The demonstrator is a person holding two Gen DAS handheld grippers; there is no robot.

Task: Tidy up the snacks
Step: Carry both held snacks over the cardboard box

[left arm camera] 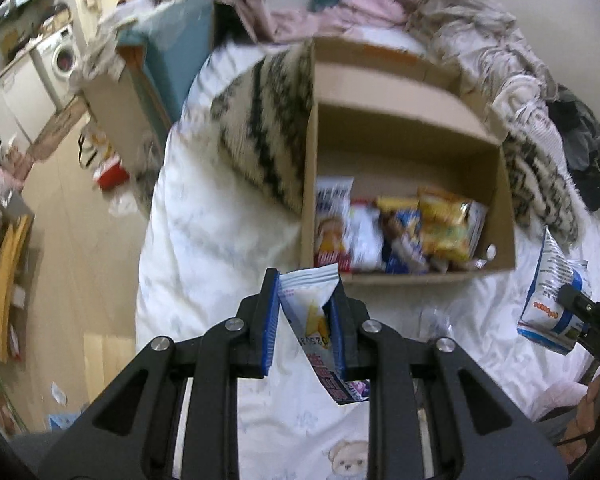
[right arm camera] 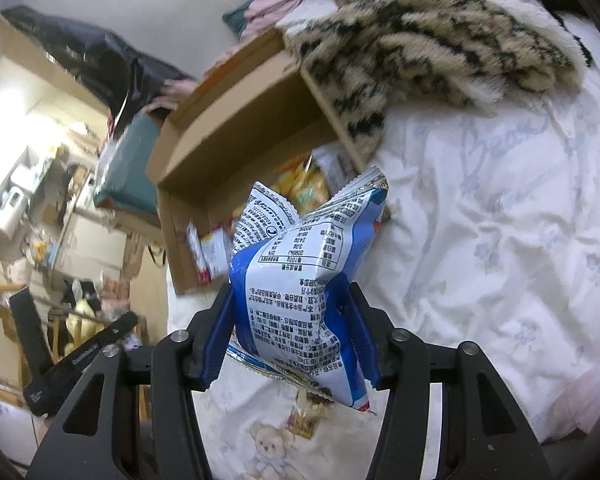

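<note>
Carry each packet over the open cardboard box (left arm camera: 412, 148) on the bed (left arm camera: 204, 240) before releasing: left hand-held gripper (left arm camera: 306, 300) clamped on a slim white snack packet (left arm camera: 308, 296), right hand-held gripper (right arm camera: 292, 312) clamped on a puffy blue-and-white snack bag (right arm camera: 300, 280), aiming for the bare gap beside the snacks already inside.

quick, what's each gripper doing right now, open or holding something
Left gripper: closed on a small white snack packet.
Right gripper: closed on a blue and white snack bag.
</note>
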